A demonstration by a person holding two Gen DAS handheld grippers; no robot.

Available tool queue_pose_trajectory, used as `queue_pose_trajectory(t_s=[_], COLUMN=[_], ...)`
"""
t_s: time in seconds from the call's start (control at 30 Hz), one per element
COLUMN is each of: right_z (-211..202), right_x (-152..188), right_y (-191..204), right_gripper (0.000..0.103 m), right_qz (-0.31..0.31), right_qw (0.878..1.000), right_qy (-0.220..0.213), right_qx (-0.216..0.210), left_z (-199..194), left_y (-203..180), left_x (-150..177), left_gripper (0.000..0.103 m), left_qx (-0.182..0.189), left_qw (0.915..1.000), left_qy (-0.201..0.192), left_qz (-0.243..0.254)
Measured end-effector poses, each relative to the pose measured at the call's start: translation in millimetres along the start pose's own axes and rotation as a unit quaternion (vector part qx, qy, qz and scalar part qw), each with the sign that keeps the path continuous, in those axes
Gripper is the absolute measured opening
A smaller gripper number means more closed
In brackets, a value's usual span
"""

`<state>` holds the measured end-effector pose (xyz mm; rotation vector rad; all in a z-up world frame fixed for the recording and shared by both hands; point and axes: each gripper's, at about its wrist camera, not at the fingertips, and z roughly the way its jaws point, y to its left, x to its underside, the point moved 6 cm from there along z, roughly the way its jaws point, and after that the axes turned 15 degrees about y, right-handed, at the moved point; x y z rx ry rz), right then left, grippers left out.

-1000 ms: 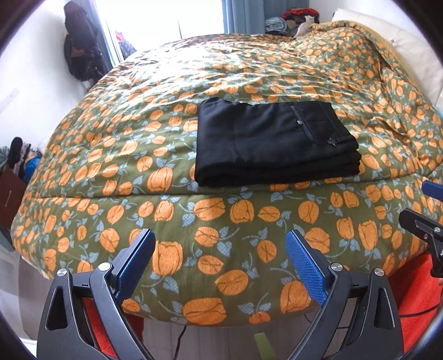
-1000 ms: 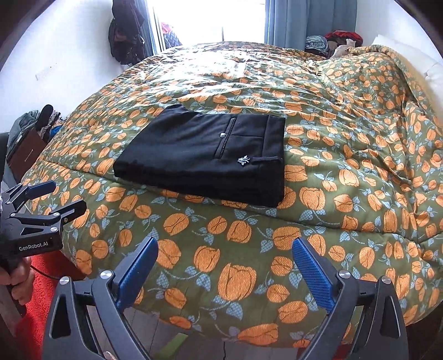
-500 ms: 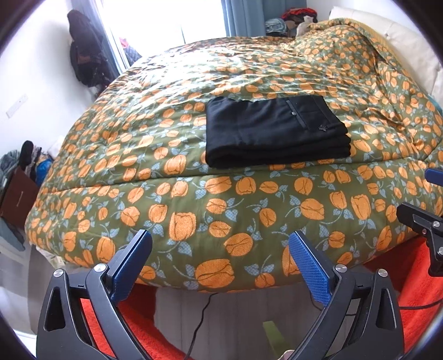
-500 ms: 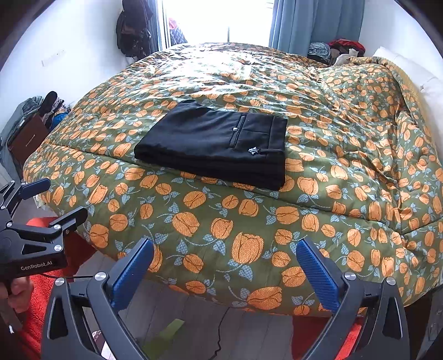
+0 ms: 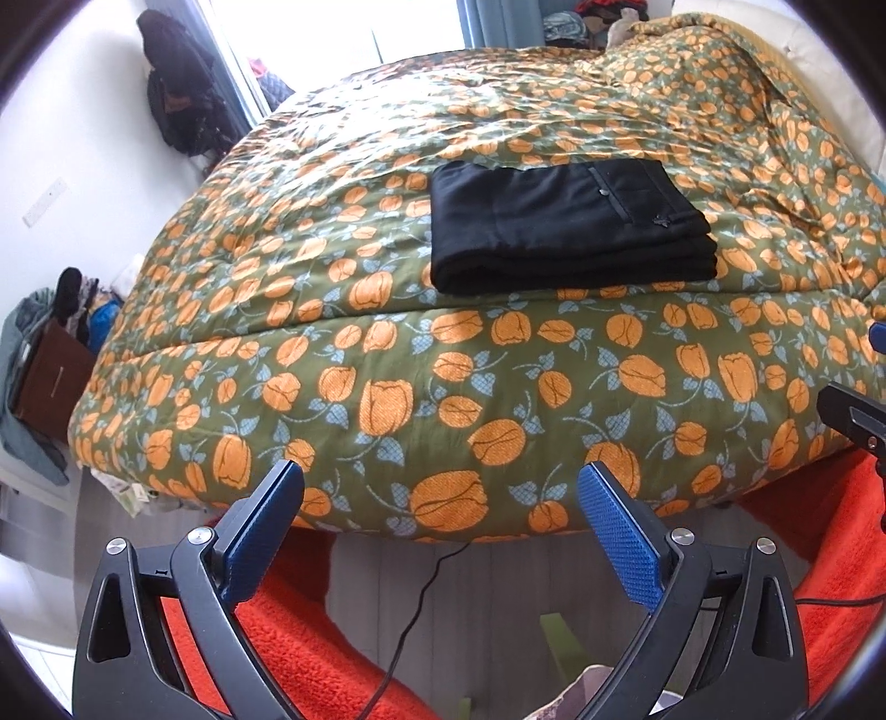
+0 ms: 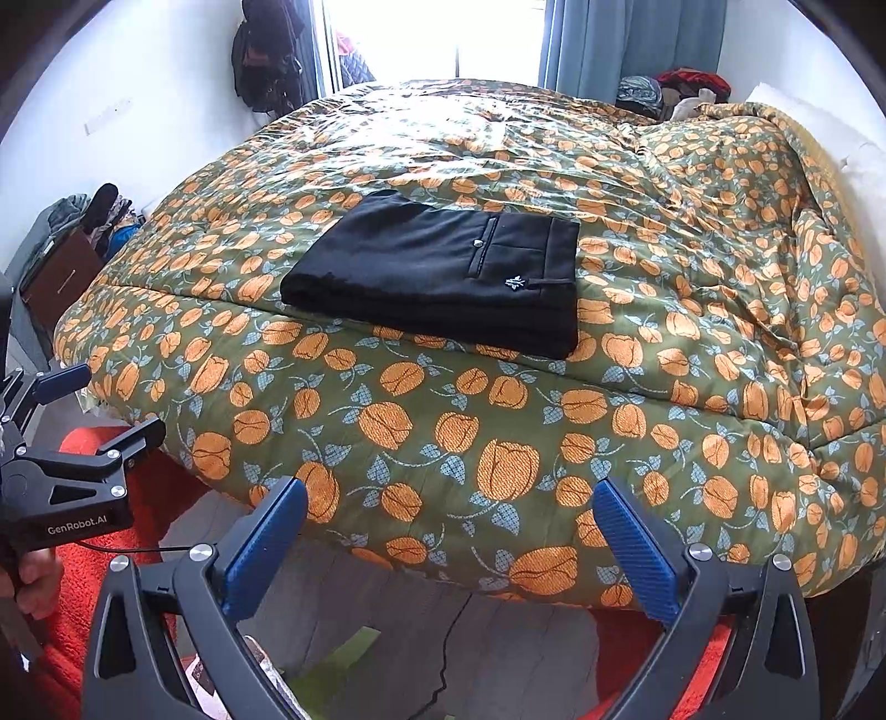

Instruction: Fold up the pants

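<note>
Pants [image 6: 443, 271] lie folded on floral duvet [image 6: 554, 432], perhaps beside bright window [image 6: 443, 33].

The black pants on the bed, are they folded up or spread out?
Folded. The black pants lie as a neat rectangle, stacked layers showing along the near edge, on the bed.

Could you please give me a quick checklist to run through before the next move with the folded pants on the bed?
1. Black pants folded into a compact stack: ok.
2. Stack lies wholly on the floral duvet, back from its front edge: ok.
3. Left gripper open, holding nothing: ok.
4. Right gripper open, holding nothing: ok.
5. Both grippers clear of the pants, off the bed: ok.
6. Underside layers of the stack even: cannot tell.
</note>
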<state>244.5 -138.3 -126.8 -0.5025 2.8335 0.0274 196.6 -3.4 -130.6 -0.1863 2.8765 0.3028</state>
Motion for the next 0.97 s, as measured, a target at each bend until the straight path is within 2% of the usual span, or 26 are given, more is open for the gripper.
queue_pose_trajectory(t_s=[0.5,0.77,0.97], right_z=[-19.2,-18.9,-18.4], right_x=[6.1,4.6,2.8], right_y=[-8.3,-5.1,-0.5], right_gripper=[0.102,0.102,0.102], right_qz=[0.011,0.009,0.007], right_qw=[1.000,1.000,1.000], right_qy=[-0.010,-0.010,-0.012], right_qx=[0.012,0.011,0.005], left_z=[-24.3,-19.1,-19.3], left_y=[-11.5,-8.9,-9.0], left_x=[-0.1,0.2,1.5], left_gripper=[0.100,0.100,0.099], left_qx=[0.027,0.051,0.031], left_qw=[0.9995,0.9986,0.9995], left_qy=[-0.003,0.012,0.003], left_qz=[0.015,0.007,0.010])
